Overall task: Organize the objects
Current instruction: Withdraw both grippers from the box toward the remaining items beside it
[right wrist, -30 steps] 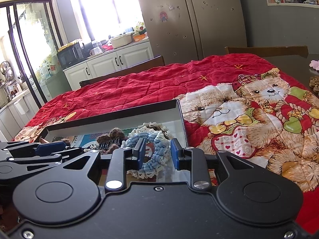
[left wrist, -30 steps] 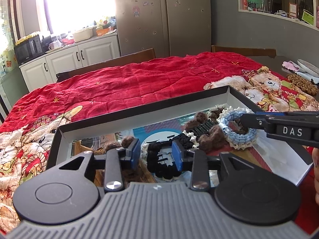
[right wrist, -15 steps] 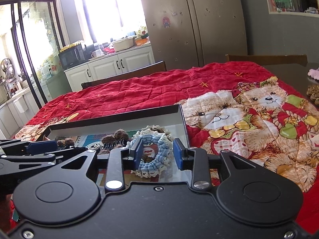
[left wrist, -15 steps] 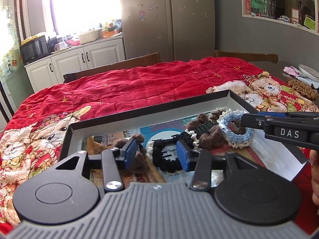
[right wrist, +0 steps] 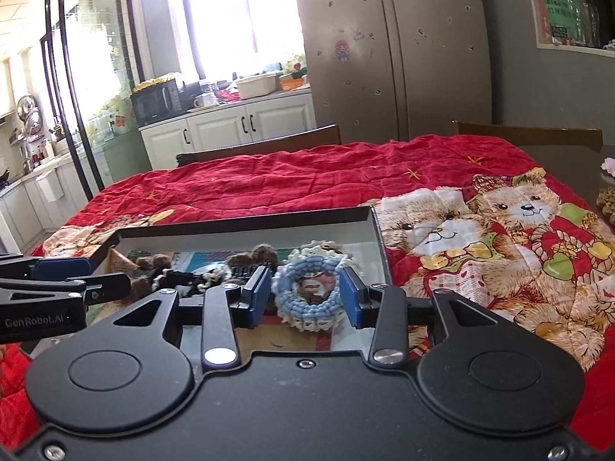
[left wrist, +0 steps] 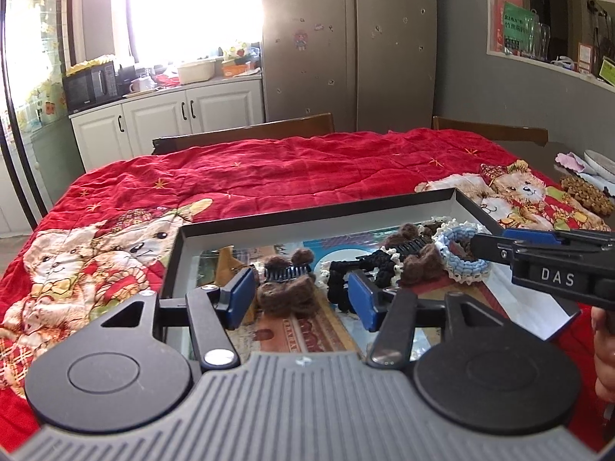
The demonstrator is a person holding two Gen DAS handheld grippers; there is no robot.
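Lying just ahead of both grippers, a shallow black-rimmed box (left wrist: 307, 219) holds a cluster of hair accessories on its printed floor. Between the spread fingers of the left gripper (left wrist: 301, 299), whose jaws have just been opening, sits a brown fuzzy hair clip (left wrist: 286, 294), and neither blue pad presses on it. Just beyond the right-hand pad lies a black braided piece (left wrist: 359, 271), and farther along towards the right gripper a second brown clip (left wrist: 413, 251). The right gripper (right wrist: 305, 297) straddles a blue-and-cream crocheted scrunchie (right wrist: 307, 294) in the box's right end; its jaws have also just been opening, and the pads stand a little clear of the ring on both sides, so it rests released on the box floor. The box lies on a red quilt (left wrist: 288, 171) printed with teddy bears, spread over a table with wooden chairs (left wrist: 246, 132) at the far edge. Beyond them stand a tall steel refrigerator (left wrist: 346, 38), white kitchen cabinets (left wrist: 169, 117) and a black microwave (left wrist: 90, 84) under a bright window.
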